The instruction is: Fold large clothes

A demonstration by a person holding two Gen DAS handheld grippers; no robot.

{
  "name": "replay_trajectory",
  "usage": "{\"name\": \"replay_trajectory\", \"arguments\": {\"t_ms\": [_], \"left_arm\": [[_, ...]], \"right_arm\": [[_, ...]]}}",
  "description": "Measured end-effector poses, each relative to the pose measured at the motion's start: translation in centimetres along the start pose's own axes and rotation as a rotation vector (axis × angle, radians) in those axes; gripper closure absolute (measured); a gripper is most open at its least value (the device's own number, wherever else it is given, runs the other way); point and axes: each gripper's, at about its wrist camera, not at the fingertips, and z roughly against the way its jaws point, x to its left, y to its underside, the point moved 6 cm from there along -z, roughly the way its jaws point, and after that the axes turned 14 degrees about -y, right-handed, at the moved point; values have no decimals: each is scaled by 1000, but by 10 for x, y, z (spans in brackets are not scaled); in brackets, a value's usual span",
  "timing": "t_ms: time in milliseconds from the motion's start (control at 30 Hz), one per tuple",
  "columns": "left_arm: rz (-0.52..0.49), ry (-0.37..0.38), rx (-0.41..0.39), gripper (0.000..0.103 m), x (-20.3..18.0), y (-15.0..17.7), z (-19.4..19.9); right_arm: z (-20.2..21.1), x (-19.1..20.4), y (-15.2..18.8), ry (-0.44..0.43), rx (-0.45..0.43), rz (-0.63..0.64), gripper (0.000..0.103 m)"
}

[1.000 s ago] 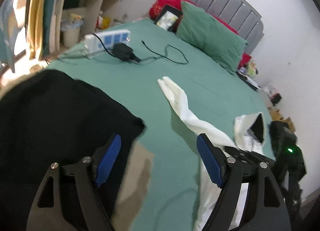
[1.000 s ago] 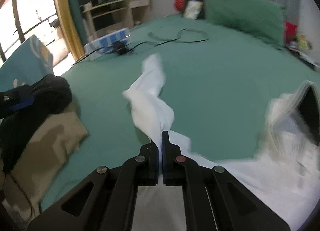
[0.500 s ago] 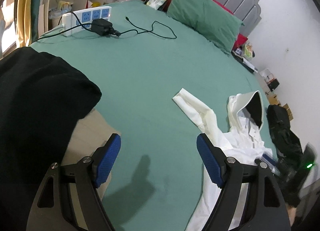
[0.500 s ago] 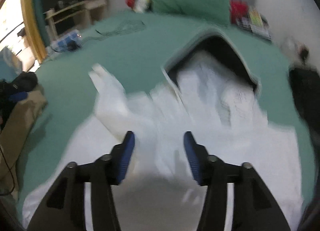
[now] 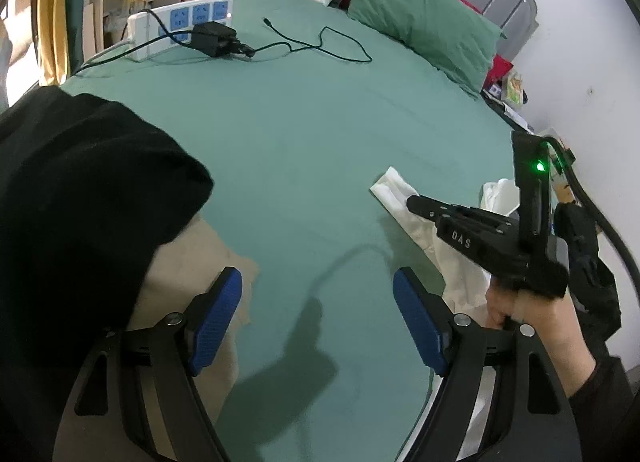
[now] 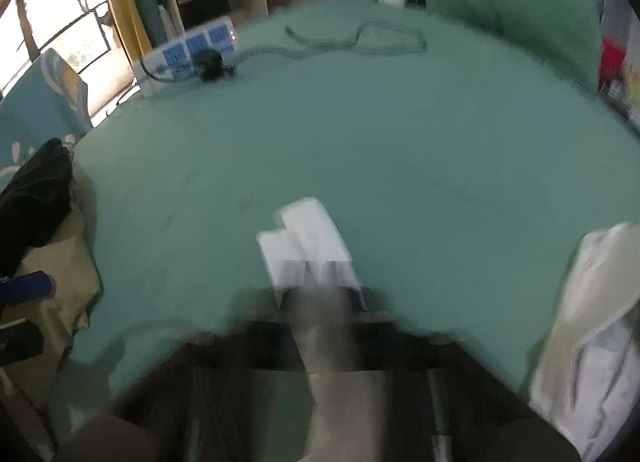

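Observation:
A white hooded garment lies at the right edge of the green bed; its sleeve [image 5: 394, 189] stretches left across the sheet and its body [image 6: 592, 302] is bunched at the right. In the left wrist view my right gripper [image 5: 412, 203], held by a hand [image 5: 520, 310], has its jaws closing together on the sleeve near the cuff. The right wrist view is blurred, but the sleeve [image 6: 308, 246] runs straight into that gripper [image 6: 324, 314]. My left gripper [image 5: 320, 322] hangs open over bare sheet, with nothing between its blue pads.
A black garment [image 5: 80, 201] lies on a tan cloth [image 5: 188, 258] at the bed's left. Far back are a power strip [image 5: 180, 25], a charger with its cable [image 5: 320, 41] and a green pillow [image 5: 420, 17]. A black bag [image 5: 592, 282] sits beyond the bed's right edge.
The right gripper let go of the lifted white cloth, opened over the garment's body, then swung back to the sleeve end and shut. The sleeve now lies flat. The left gripper sank a little, still open.

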Motion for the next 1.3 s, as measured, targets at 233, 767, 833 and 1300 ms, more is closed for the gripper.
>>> {"name": "replay_trajectory", "arguments": {"t_ms": [233,767,833,1300], "left_arm": [[-54,171,40,27,-54,17,0],[-398,16,43,93,-163,101,-30],[-373,19,31,98,-157,94,-29],[-284,12,-4,99,-128,70,-21]], "right_arm": [[129,22,-15,-181,-269,41,101],[366,-143,217,-160,-600,-335,14],[368,-162,261,-109,-614,-458,11],[282,-193,219,160,-232,-297,12]]}}
